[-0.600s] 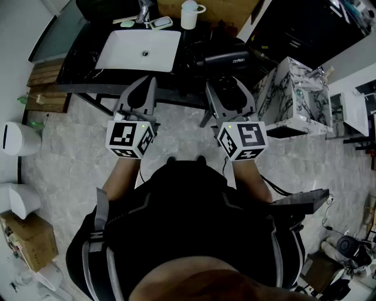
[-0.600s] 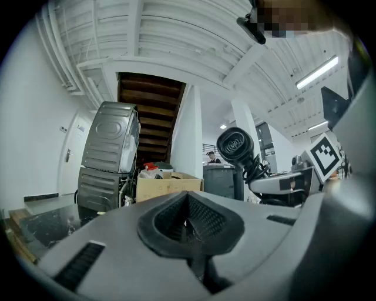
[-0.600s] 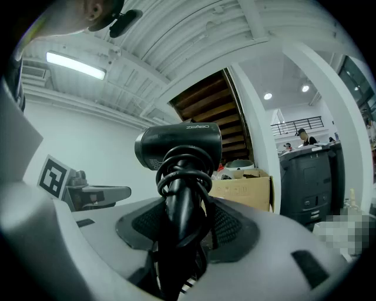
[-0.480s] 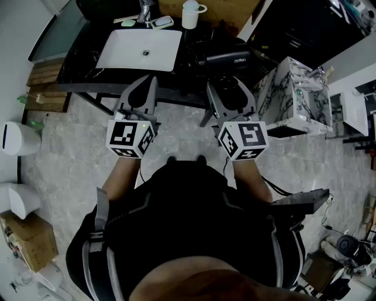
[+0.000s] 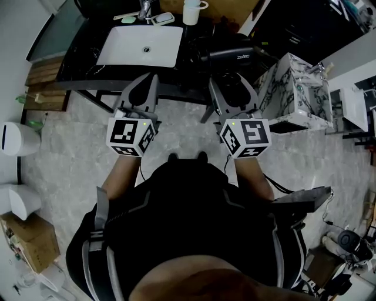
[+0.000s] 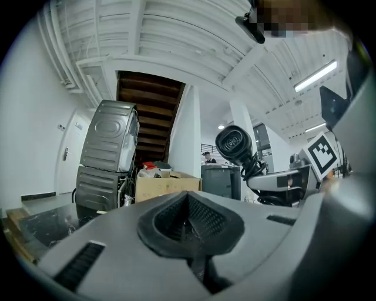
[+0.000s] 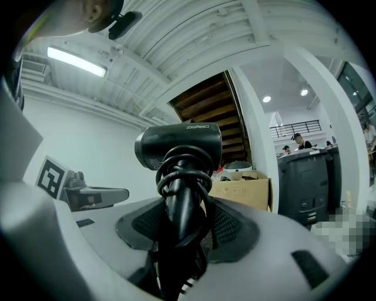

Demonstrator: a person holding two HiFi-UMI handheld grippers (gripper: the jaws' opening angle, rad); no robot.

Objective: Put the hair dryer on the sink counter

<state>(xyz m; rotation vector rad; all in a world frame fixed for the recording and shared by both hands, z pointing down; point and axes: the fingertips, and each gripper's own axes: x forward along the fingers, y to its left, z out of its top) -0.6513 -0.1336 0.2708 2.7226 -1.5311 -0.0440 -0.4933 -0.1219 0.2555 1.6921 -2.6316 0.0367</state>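
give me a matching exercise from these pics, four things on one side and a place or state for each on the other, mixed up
Things:
1. hair dryer
2. cup
3. left gripper
4. basin

Places or states:
A. white, sunk in the black counter
B. jaws together, nothing between them
C. handle clamped in the right gripper
D. stands on the counter behind the basin

Pairs: 1-C, 2-D, 3-B, 4-A

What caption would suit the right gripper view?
Right gripper holding a black hair dryer by its cord-wrapped handle.
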